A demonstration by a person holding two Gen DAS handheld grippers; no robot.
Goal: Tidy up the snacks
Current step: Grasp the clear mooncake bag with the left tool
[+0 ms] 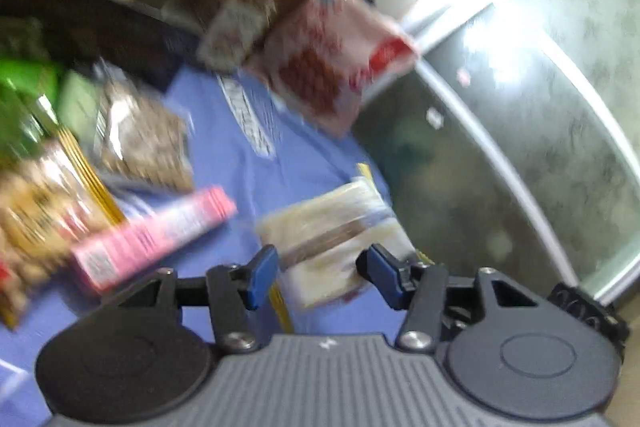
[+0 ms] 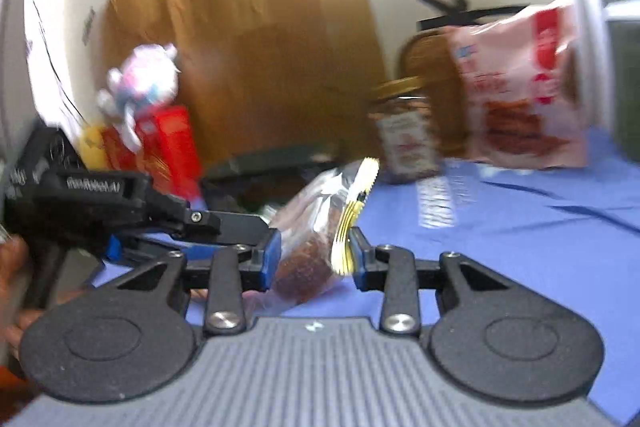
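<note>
The left gripper (image 1: 318, 275) hangs over a blue cloth (image 1: 224, 163) with its jaws spread wide and nothing between them; a pale wafer packet (image 1: 340, 227) lies flat on the cloth just ahead of the blue pads (image 1: 260, 273), showing through the gap but not clearly touched by either one. Off to the left of these jaws a pink carton (image 1: 156, 237) lies on its side, and beyond it sit a clear bag of brown nuts (image 1: 146, 143) and a yellow-edged snack bag (image 1: 44, 211) (both badly blurred). Farther ahead a jar with a white label (image 1: 236, 27) stands beside a pink-and-red pouch (image 1: 340, 55), which leans at the far edge of the cloth. The right gripper (image 2: 314, 259) has a clear packet of dark brown snacks (image 2: 316, 227) between its jaws, the blue pads (image 2: 268, 259) pressing on either side of it, its yellow crimped edge against the right-hand pad. Ahead and to the right of these jaws the same gold-lidded jar (image 2: 406, 135) stands just left of the pink-and-red pouch (image 2: 520, 87). To the left the other gripper's black body (image 2: 120, 207) reaches in, with red boxes (image 2: 168, 143) behind it.
</note>
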